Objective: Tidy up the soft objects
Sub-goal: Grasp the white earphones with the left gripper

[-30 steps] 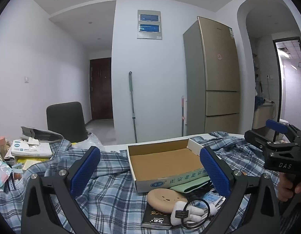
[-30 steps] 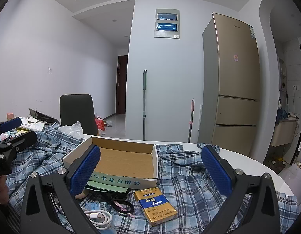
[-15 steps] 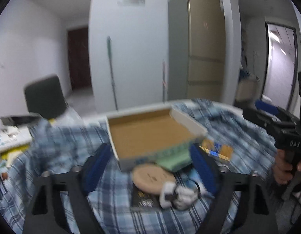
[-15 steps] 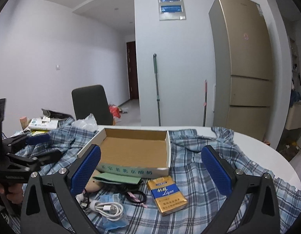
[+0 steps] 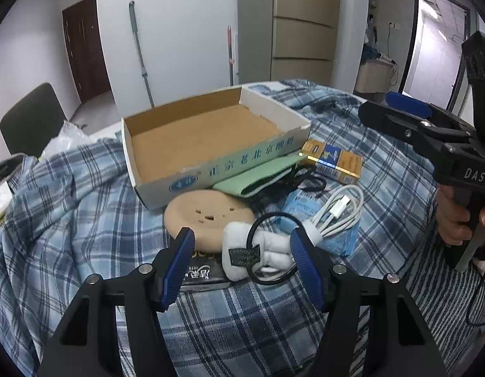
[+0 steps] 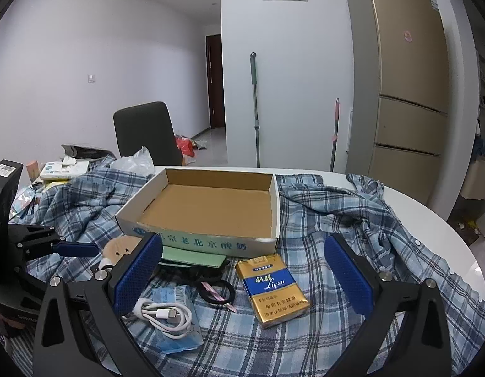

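Observation:
A white plush toy [image 5: 258, 251] with a black loop lies on the plaid cloth, between the pads of my open left gripper [image 5: 242, 254], which brackets it without closing. Behind it lie a tan round cushion [image 5: 208, 213] and a green pouch [image 5: 258, 179]. An open cardboard box [image 5: 204, 138] stands beyond; it also shows in the right wrist view [image 6: 211, 207]. My right gripper [image 6: 242, 270] is open and empty above a gold cigarette pack [image 6: 270, 289]. The left gripper shows at the left of the right wrist view [image 6: 69, 248].
A white cable [image 6: 167, 314] on a blue packet [image 6: 179, 330], black hair ties [image 6: 217, 289] and a dark booklet [image 5: 201, 273] lie on the cloth [image 6: 336, 220]. Clutter [image 6: 63, 169] and a chair [image 6: 145, 132] are at the left. A fridge [image 6: 405, 94] stands behind.
My left gripper has moved forward and down and narrowed around the white plush toy. My right gripper has tilted down a little toward the cigarette pack.

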The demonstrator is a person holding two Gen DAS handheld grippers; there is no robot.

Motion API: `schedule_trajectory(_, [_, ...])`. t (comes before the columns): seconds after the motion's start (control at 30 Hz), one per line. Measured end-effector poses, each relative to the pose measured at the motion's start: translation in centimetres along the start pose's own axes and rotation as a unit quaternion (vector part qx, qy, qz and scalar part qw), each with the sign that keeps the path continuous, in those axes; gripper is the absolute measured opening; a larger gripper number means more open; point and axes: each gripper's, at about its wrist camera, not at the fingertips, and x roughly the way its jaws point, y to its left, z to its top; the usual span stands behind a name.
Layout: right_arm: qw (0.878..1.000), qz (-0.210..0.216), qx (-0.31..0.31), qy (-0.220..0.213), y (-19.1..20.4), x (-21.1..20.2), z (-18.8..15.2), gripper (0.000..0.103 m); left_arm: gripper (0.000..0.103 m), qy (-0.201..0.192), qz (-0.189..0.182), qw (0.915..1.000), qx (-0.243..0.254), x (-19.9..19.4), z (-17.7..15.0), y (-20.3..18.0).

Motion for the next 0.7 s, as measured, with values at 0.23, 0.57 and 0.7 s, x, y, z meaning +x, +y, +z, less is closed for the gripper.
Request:
schedule_trajectory(0.23, [1.0, -0.002, 0.01, 0.012, -0.6, 0.4, -0.1, 0.103, 0.038, 0.021, -0.007, 0.9997, -0.005, 0.7, -0.2, 0.5])
schedule_trajectory(0.57, [1.0, -0.003, 0.002, 0.011, -0.2, 0.4, -0.1, 0.103, 0.019, 0.021, -0.024, 0.9993, 0.018, 0.6, -0.1, -0.5])
schedule_trajectory(0.7, [1.0, -0.002, 0.0, 0.009, -0.2, 0.3, -0.1, 0.103, 0.019, -0.015, -0.029, 0.9993, 0.016, -0.6, 0.1, -0.3])
